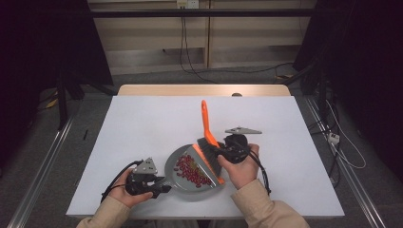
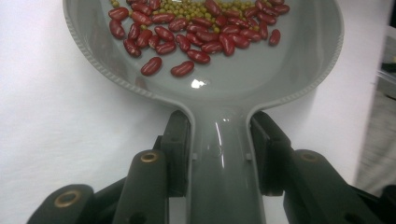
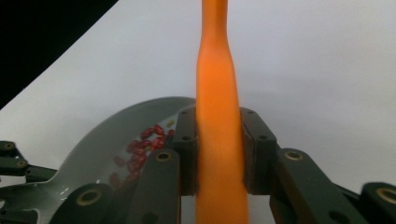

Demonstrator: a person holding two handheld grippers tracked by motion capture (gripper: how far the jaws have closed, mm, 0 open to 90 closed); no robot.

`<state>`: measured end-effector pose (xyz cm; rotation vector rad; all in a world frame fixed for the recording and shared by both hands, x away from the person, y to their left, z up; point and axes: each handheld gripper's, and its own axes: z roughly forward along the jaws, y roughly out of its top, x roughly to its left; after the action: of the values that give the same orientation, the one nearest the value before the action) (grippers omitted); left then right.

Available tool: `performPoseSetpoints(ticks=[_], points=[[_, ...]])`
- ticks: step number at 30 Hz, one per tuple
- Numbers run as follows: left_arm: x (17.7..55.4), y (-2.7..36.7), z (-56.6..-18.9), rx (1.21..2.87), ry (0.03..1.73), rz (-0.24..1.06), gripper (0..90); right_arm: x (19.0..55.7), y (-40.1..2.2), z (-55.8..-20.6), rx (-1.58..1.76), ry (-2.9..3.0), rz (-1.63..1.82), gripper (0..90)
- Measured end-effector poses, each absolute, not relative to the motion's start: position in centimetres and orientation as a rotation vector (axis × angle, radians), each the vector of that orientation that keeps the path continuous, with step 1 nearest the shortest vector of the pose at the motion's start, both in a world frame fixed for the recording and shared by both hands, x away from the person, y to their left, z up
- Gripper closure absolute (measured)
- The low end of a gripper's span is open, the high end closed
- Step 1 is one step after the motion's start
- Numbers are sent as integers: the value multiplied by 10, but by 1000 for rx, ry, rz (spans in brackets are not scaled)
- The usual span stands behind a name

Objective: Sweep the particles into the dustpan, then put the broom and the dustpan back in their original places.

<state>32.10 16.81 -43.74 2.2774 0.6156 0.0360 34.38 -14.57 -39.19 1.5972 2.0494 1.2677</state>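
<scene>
Sweeping, late stage. The left tool (image 1: 159,186) is clamped on the handle of the grey dustpan (image 1: 177,159), which lies flat on the white bench (image 1: 142,118). The right tool (image 1: 222,151) is clamped on the orange handle of the brush (image 1: 206,124), bristles at the pan's mouth. Red beans (image 2: 187,35) and small green peas (image 2: 187,9) lie gathered inside the pan. No loose beans appear on the bench, though the strip behind the brush is hidden. Judged remaining: lift and empty the pan.

Even overhead light on the white table (image 1: 142,123), dark surroundings, a glare spot on the dustpan (image 2: 198,84), blurred brush handle (image 3: 217,116).
</scene>
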Motion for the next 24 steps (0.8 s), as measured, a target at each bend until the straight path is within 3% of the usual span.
performPoseSetpoints(ticks=[12,24], points=[[332,196,-425,2113,792,162,630,346,-203,-393,1619,1977,1143,715],[352,220,-430,2000,1089,347,630,351,-252,-389,1648,1903,986,715]])
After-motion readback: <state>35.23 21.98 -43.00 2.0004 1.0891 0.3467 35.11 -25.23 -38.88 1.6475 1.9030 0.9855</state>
